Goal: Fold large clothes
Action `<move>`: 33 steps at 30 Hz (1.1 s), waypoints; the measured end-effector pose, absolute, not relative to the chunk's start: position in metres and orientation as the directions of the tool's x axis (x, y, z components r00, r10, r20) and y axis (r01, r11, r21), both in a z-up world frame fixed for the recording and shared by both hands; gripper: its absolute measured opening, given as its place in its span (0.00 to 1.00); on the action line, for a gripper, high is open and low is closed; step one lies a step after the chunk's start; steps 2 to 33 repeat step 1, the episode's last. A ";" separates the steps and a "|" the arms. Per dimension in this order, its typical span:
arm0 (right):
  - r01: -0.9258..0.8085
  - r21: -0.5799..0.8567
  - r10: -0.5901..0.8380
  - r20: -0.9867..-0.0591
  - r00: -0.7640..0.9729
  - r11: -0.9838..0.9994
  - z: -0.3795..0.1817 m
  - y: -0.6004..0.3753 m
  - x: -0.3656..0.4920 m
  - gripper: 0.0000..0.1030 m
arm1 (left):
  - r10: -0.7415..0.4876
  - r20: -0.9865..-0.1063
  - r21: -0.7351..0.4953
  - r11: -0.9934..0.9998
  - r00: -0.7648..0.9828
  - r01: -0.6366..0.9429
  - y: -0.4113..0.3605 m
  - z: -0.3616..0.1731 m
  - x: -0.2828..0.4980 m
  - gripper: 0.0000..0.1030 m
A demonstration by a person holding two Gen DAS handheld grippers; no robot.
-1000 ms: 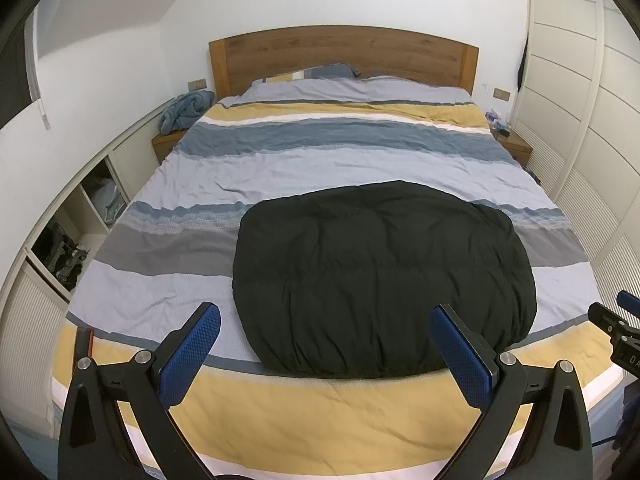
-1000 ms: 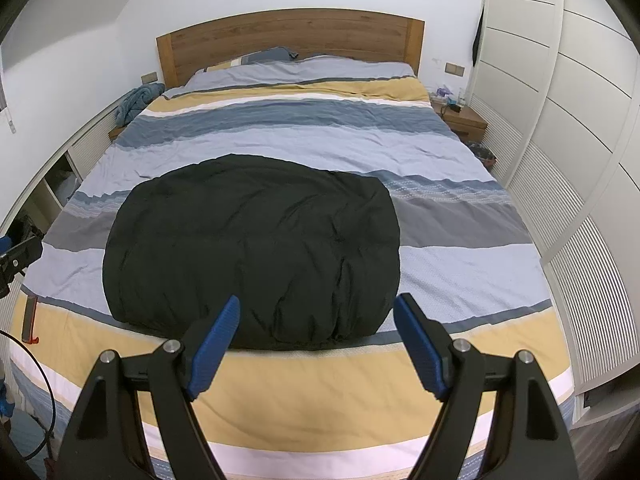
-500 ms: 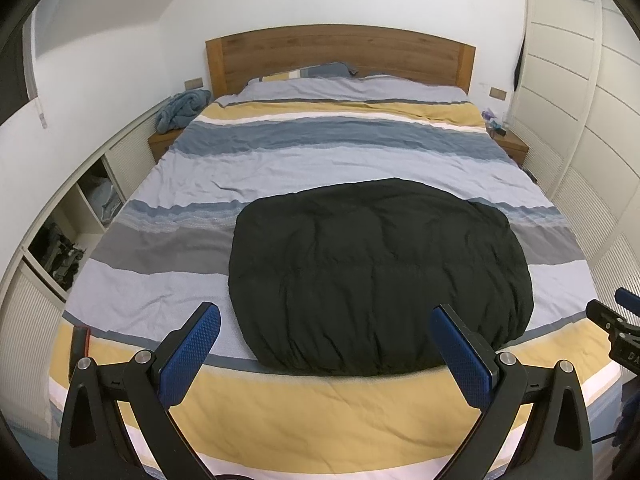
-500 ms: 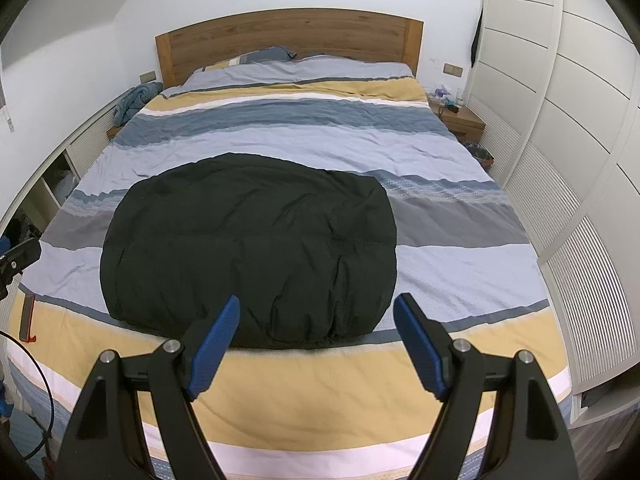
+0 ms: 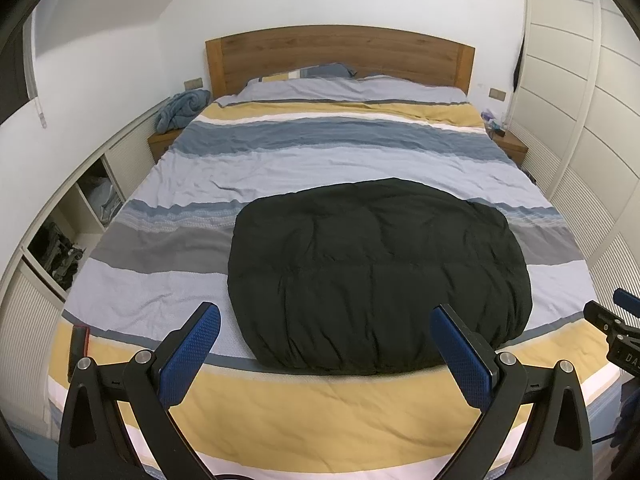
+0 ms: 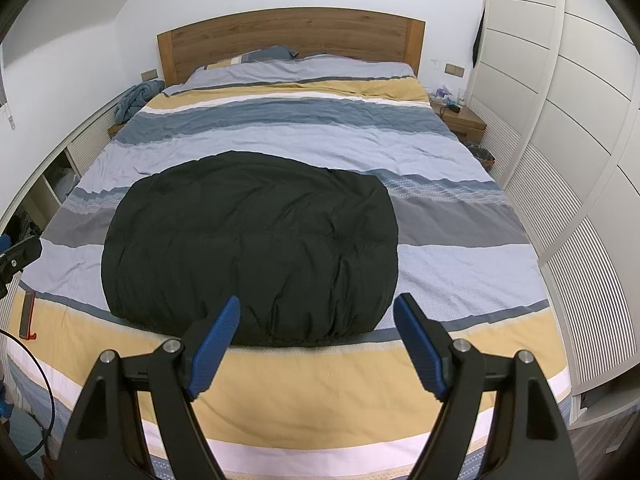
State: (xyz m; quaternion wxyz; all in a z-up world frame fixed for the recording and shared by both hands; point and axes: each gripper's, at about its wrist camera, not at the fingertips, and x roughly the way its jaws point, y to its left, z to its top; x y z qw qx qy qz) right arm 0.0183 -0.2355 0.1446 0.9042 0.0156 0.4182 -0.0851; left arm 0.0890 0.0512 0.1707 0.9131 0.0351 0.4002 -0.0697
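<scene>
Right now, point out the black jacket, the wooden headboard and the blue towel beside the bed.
black jacket (image 5: 376,276), left wrist view, middle of its puffy top.
wooden headboard (image 6: 288,42), right wrist view, centre of the panel.
blue towel (image 5: 180,110), left wrist view, middle of the crumpled heap.

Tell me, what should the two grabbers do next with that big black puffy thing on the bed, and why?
Probably both reach forward and down to the near edge of the black garment. The left gripper and right gripper are open, holding nothing, short of it over the yellow stripe of the bedspread. The garment lies spread flat, so a grip comes first.
</scene>
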 end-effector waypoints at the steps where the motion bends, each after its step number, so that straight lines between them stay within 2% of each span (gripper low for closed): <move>1: 0.167 -0.043 -0.141 -0.759 0.636 0.985 0.144 -0.235 0.018 0.76 | -0.101 -0.736 0.007 0.988 0.669 0.156 0.051 0.171 0.089 1.00; 33: 0.167 -0.043 -0.141 -0.759 0.636 0.985 0.144 -0.235 0.018 0.76 | -0.101 -0.736 0.007 0.988 0.669 0.156 0.051 0.171 0.089 1.00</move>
